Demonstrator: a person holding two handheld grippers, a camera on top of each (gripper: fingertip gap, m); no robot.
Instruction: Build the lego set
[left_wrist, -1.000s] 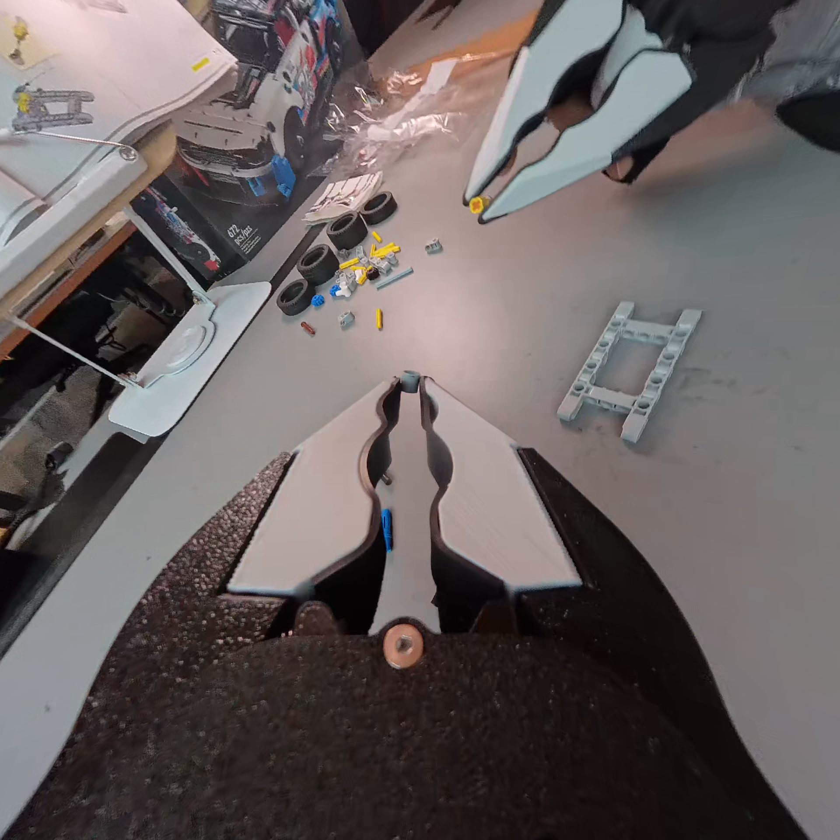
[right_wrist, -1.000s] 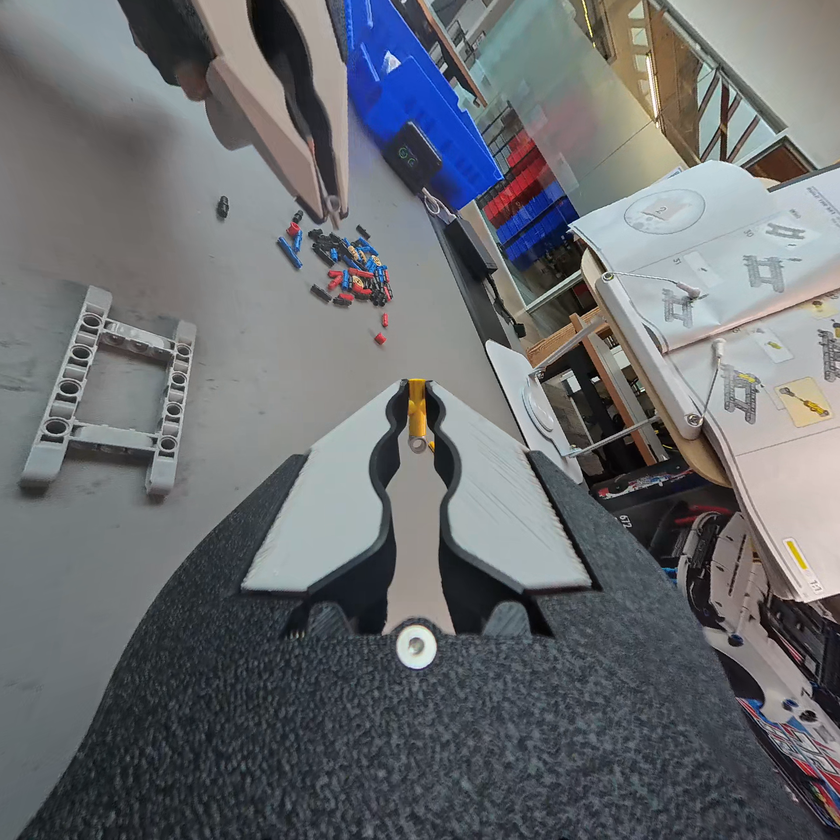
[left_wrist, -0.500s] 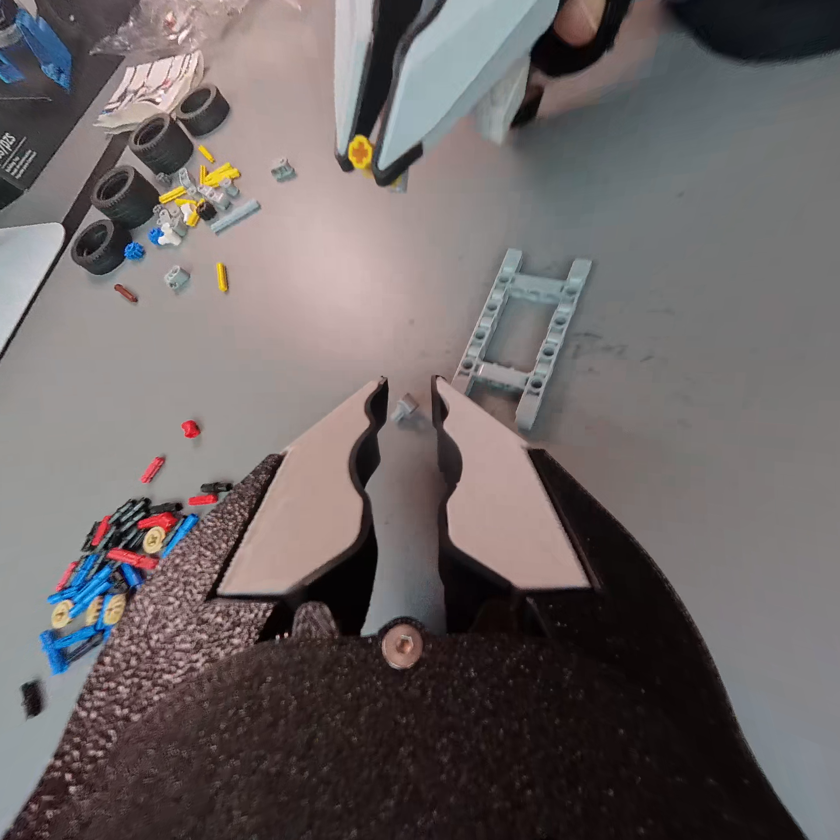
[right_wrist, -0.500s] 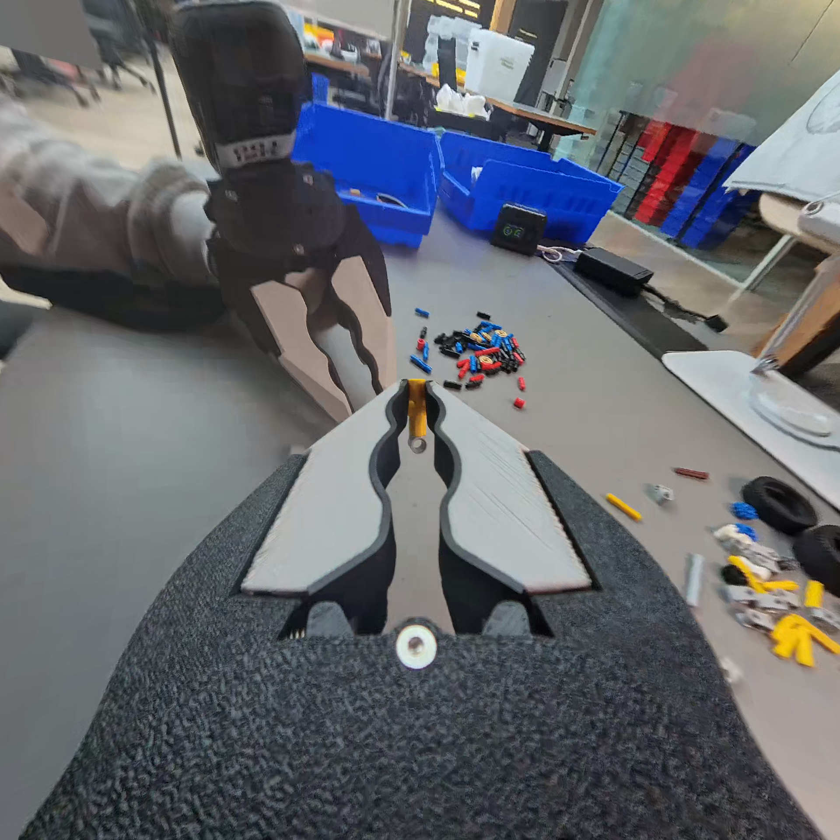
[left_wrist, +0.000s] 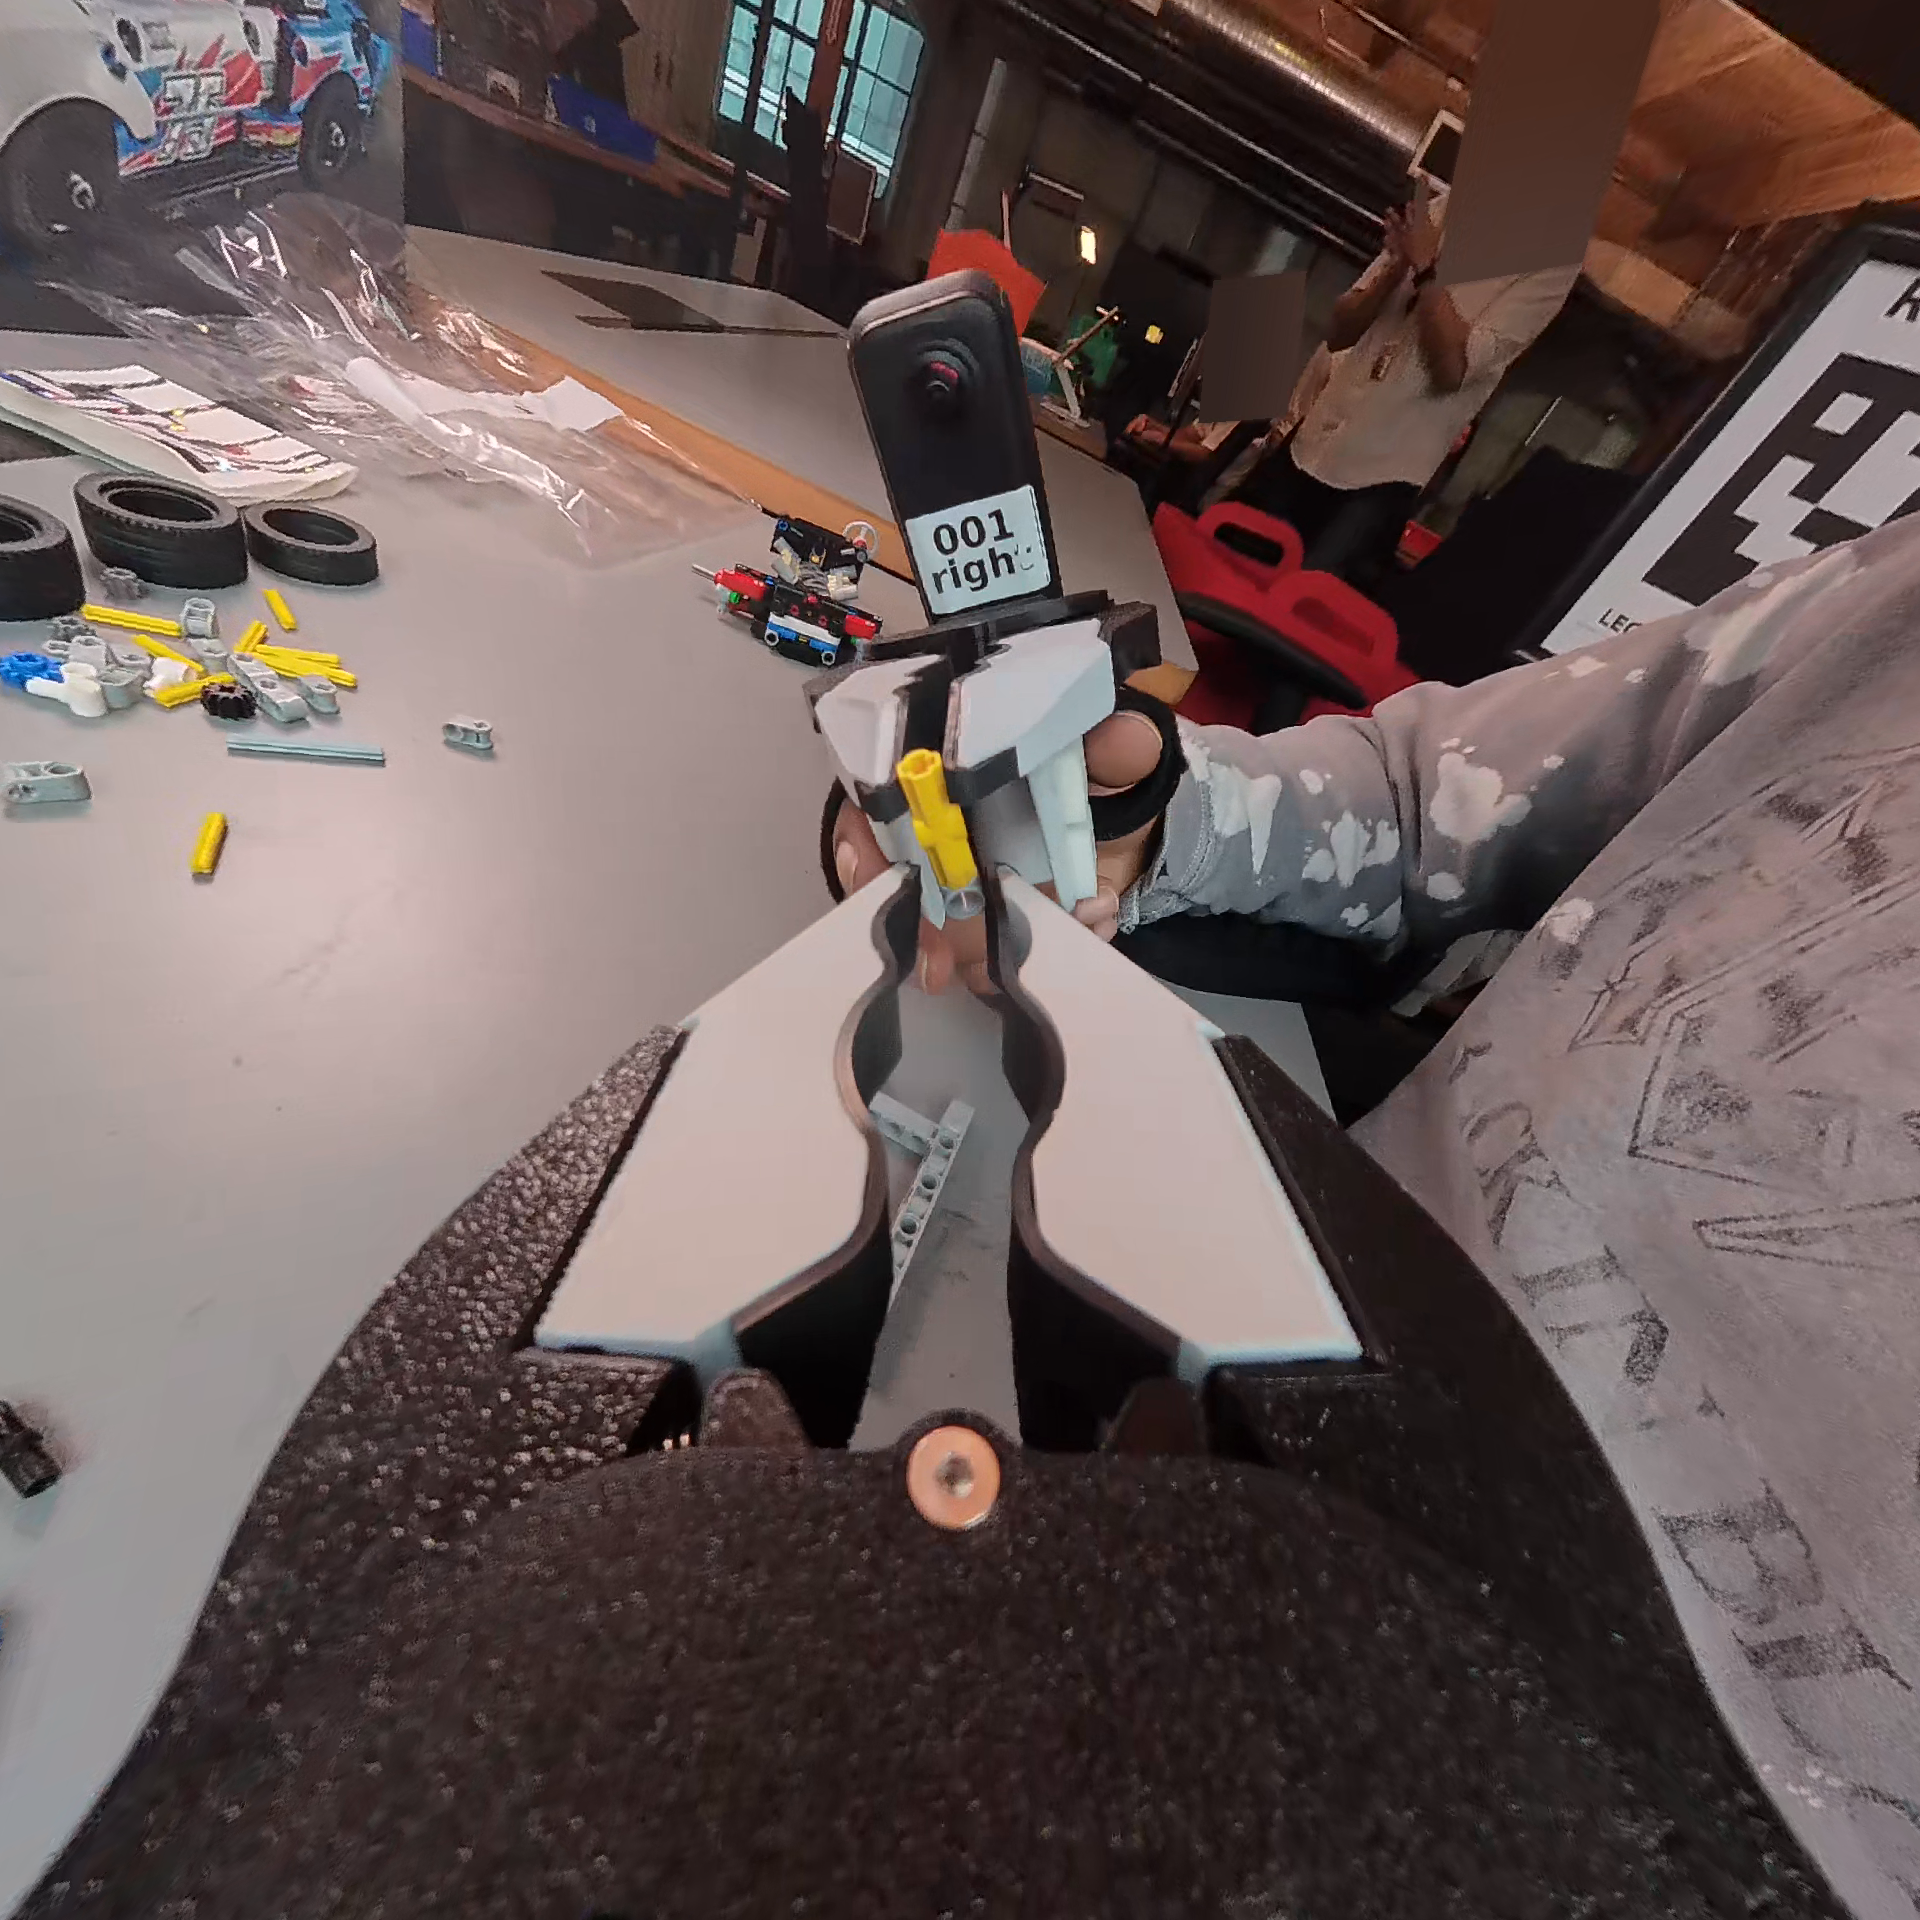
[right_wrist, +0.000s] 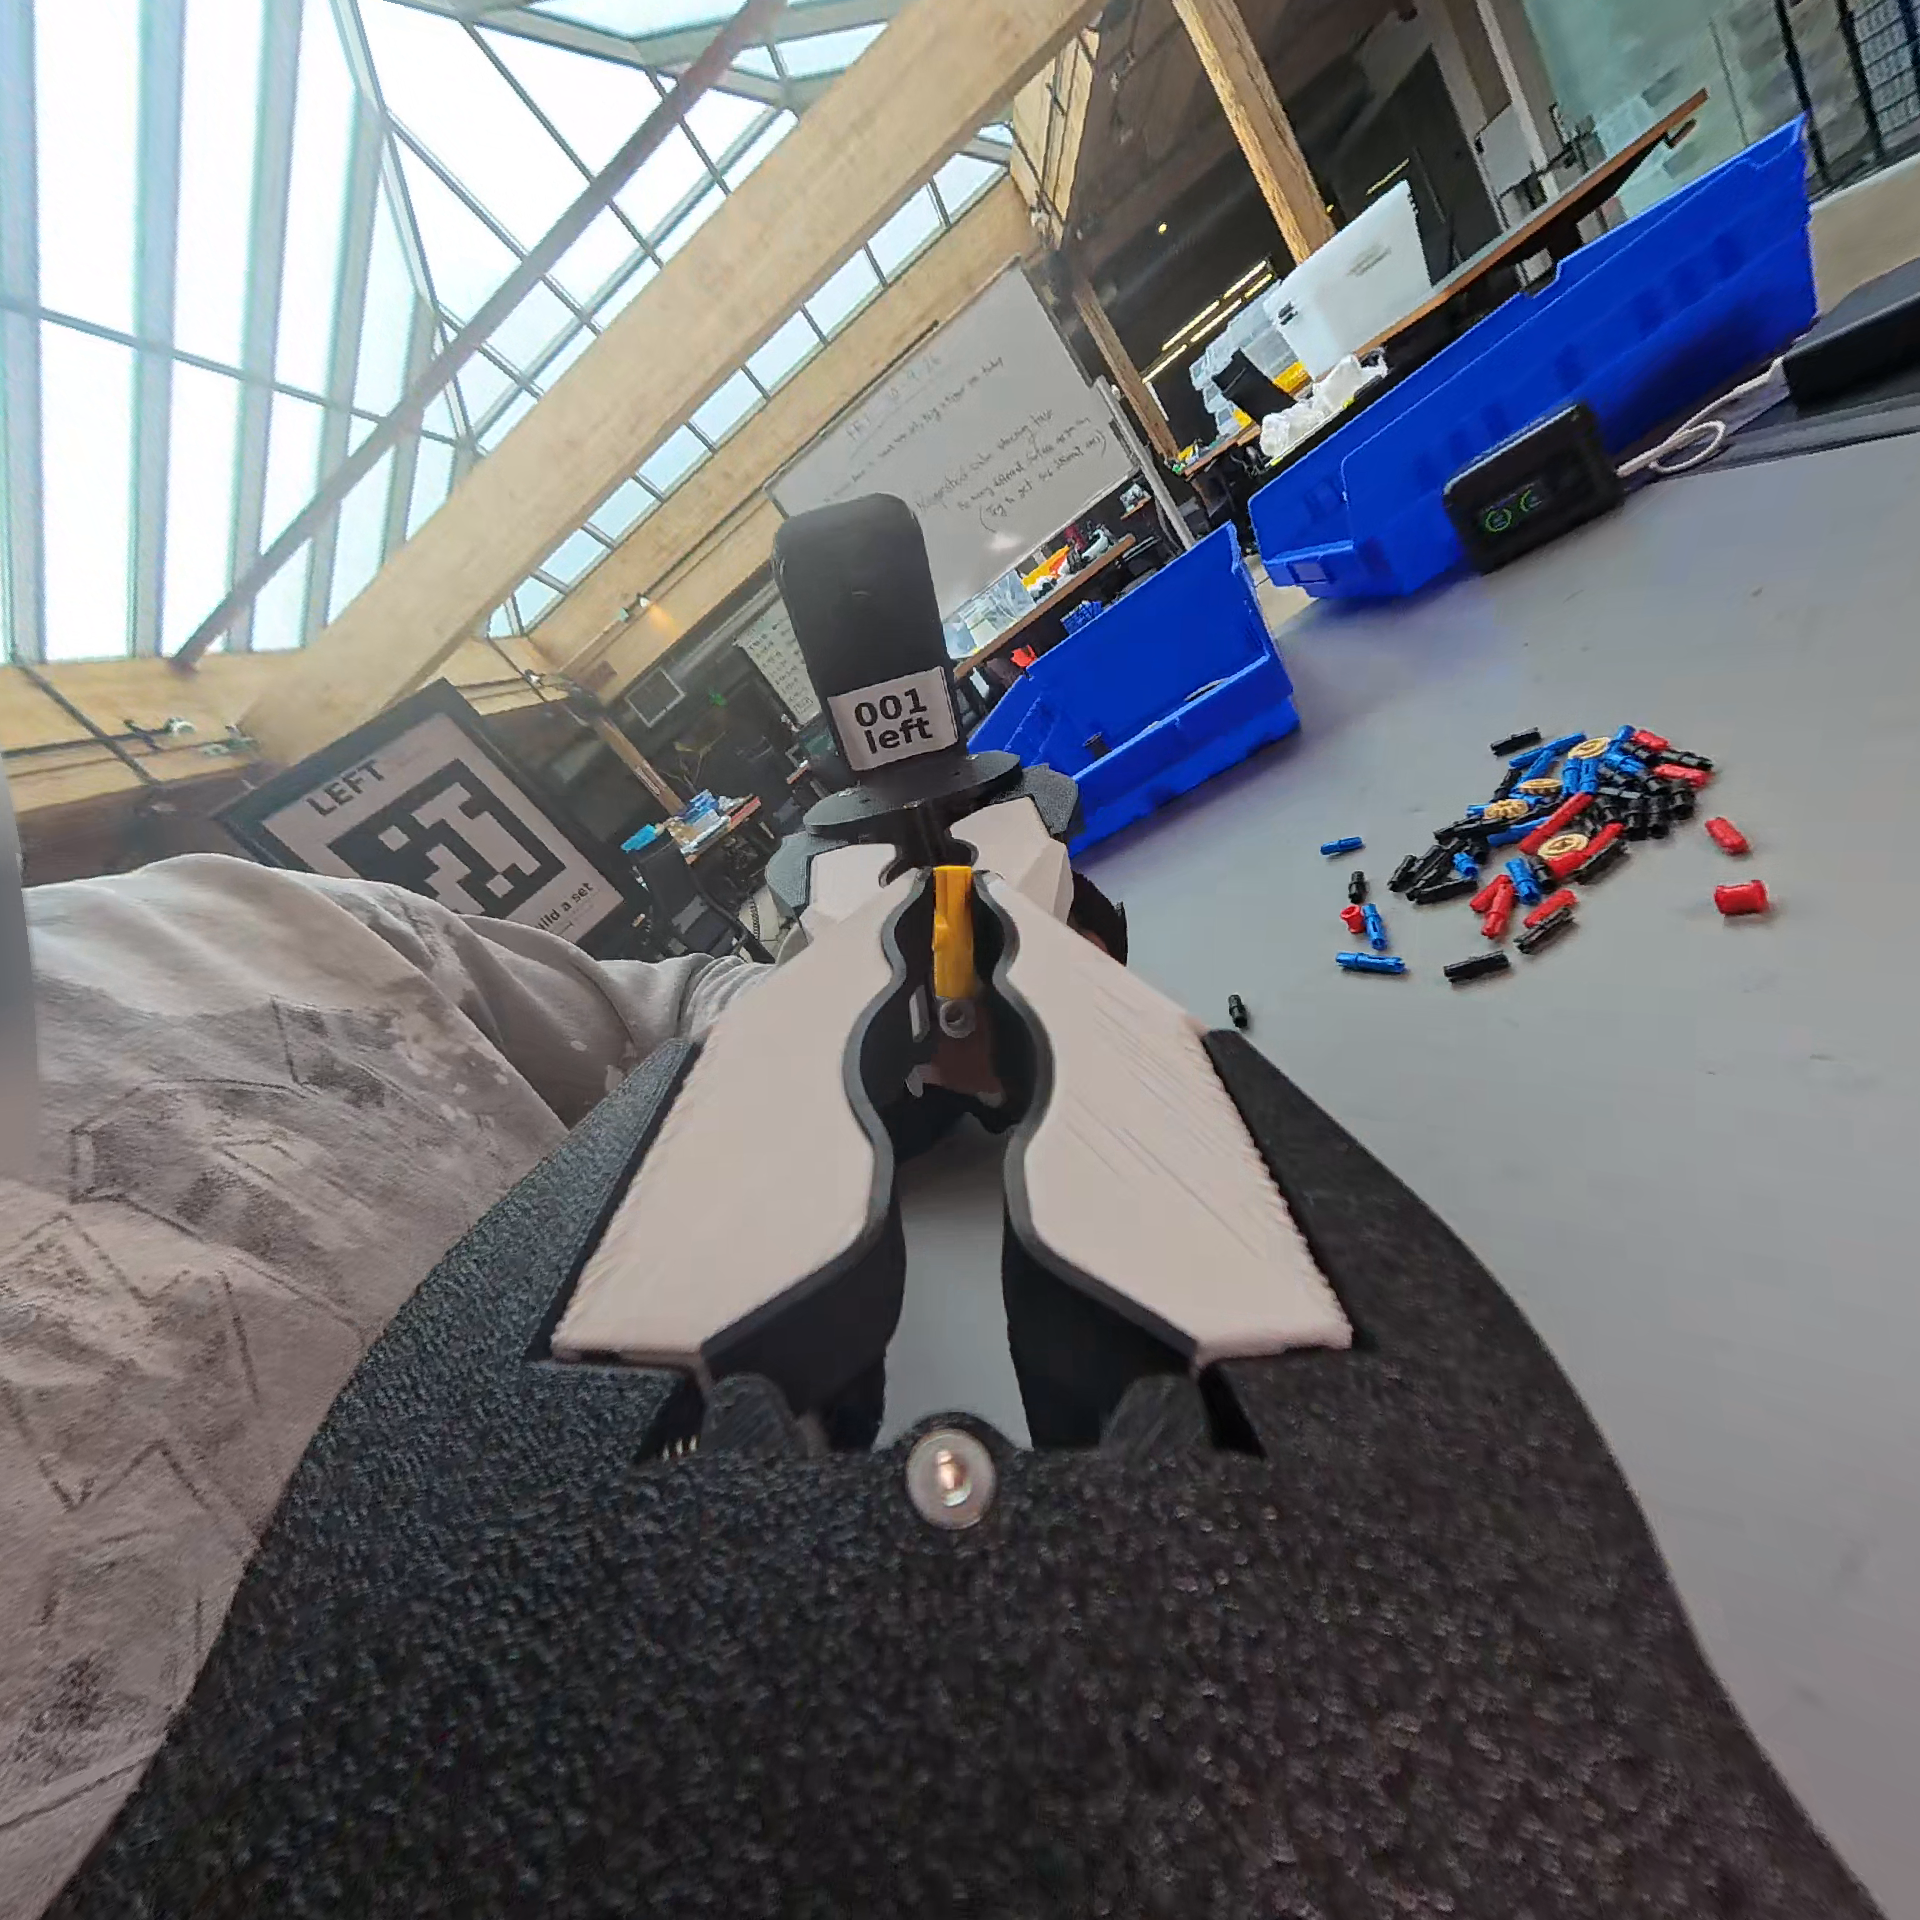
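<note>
Yellow axle (left_wrist: 934, 816) sits clamped in your right gripper (left_wrist: 940, 831), its grey bush (left_wrist: 964, 902) between your left gripper's (left_wrist: 951, 883) parted tips; misalignment risks dropping either.

three black tyres (left_wrist: 161, 532), two blue bins (right_wrist: 1153, 686) — one grey frame (left_wrist: 925, 1169).

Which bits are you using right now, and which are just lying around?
In use: yellow pin, right gripper holding it, left gripper beside it, grey frame.
Lying about: black tyres, pile of red, blue and black pins, blue bins, plastic bag.
</note>
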